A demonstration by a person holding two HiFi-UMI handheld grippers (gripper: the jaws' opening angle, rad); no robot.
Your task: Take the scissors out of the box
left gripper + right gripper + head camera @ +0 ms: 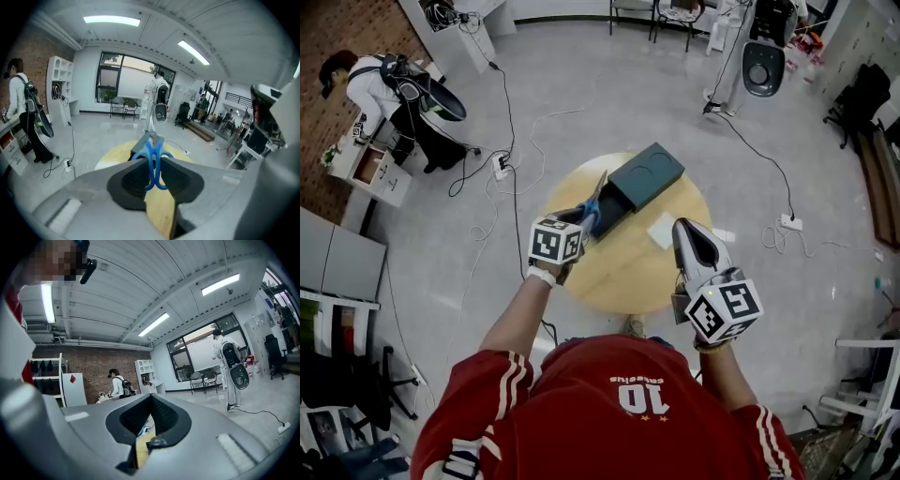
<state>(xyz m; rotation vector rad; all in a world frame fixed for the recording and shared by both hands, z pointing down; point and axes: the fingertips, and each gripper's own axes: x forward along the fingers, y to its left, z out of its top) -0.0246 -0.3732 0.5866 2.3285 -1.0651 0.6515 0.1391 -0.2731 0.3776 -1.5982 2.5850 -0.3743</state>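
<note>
Left gripper [586,218] clamps the scissors [596,199] by their blue handles. Box [645,175] sits at 1 o'clock. Right gripper [692,236] is closed and empty. Extraction looks done. Next: set them on the table [623,277].

You are wearing a red shirt [581,394] that is showing a large white number 10, appearing upside down in the head view; the small line of white lettering just beside that number is coming out too small to read
</note>
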